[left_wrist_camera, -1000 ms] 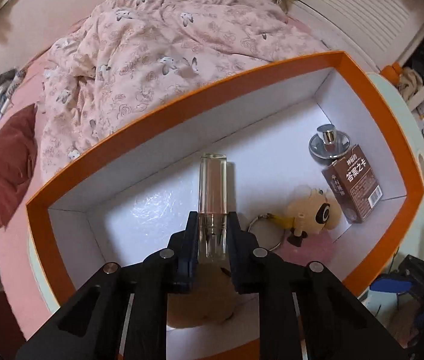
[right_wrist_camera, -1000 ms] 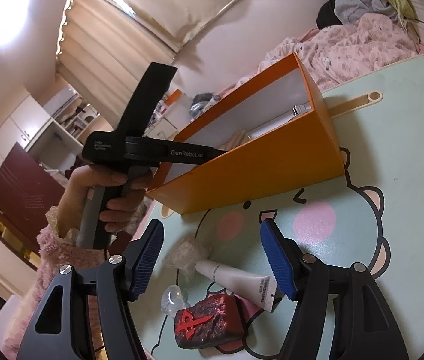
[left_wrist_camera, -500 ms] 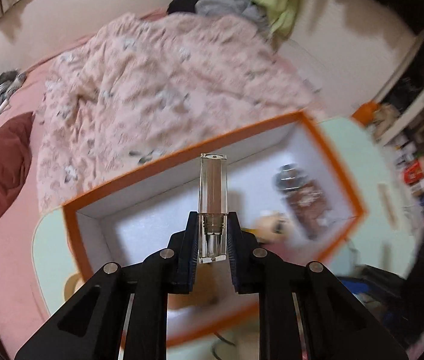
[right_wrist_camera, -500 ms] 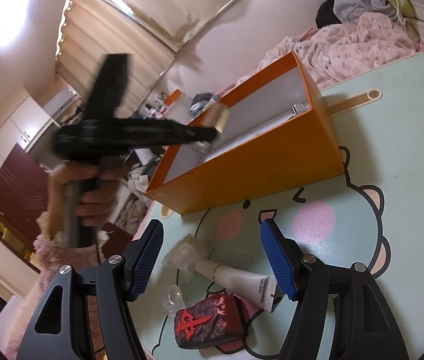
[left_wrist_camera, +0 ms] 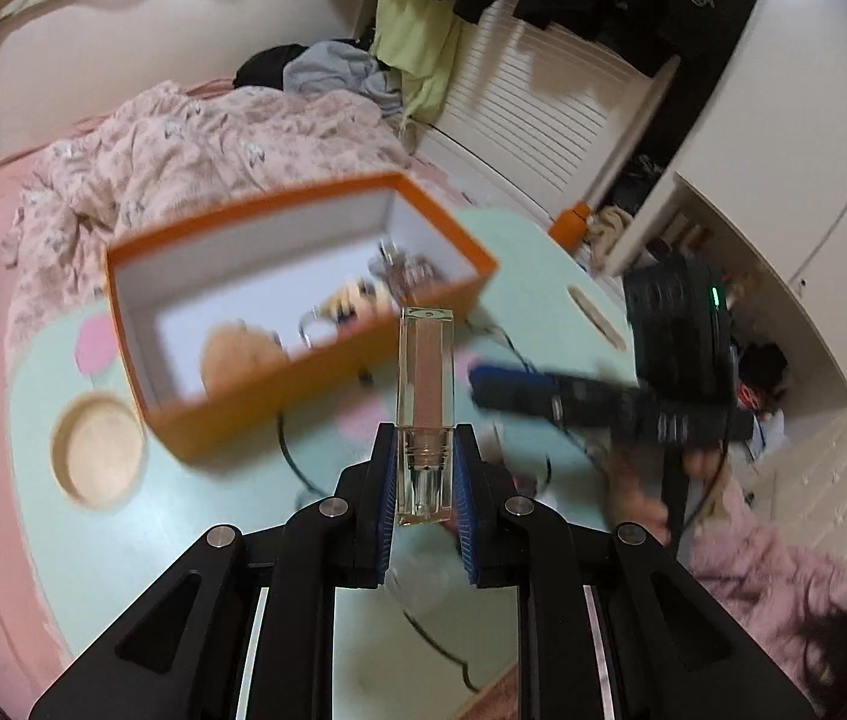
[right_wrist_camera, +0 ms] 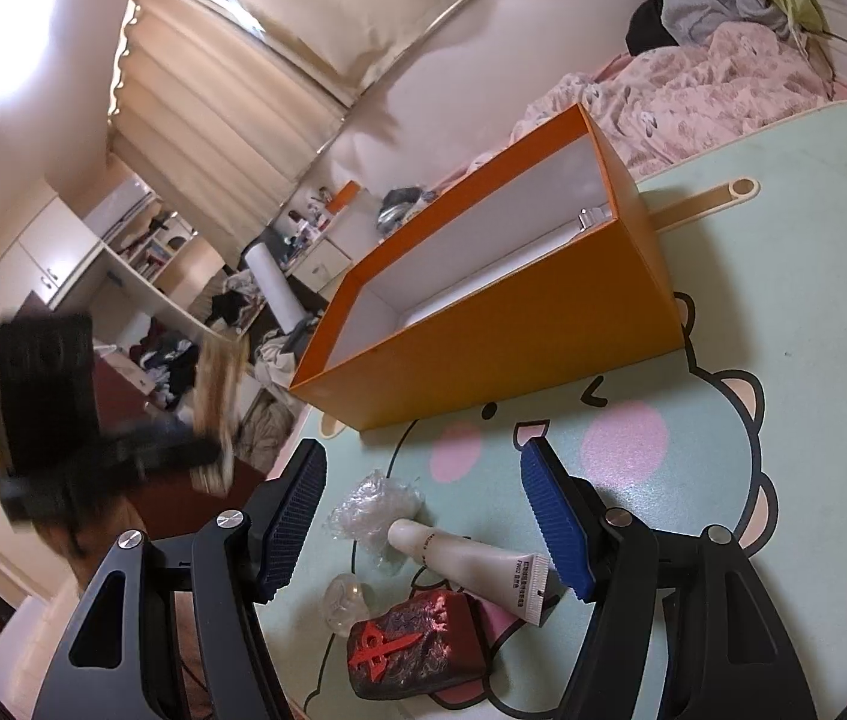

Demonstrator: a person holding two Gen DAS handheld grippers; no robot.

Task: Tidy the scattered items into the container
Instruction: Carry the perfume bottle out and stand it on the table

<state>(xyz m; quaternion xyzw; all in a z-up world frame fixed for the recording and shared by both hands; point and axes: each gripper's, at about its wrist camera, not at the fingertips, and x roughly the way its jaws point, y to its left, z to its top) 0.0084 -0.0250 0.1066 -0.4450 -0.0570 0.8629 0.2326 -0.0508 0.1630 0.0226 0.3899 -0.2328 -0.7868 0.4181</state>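
The left gripper (left_wrist_camera: 423, 483) was clamped tight on a clear square lip-gloss tube (left_wrist_camera: 425, 396), held in the air short of the orange cardboard box (left_wrist_camera: 327, 387), while the right gripper (right_wrist_camera: 423, 519) hung wide open, empty, over a white squeeze tube (right_wrist_camera: 471, 564).

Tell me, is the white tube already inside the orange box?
No, the white tube lies on the table outside the orange box, between the open jaws of the right hand-held gripper.
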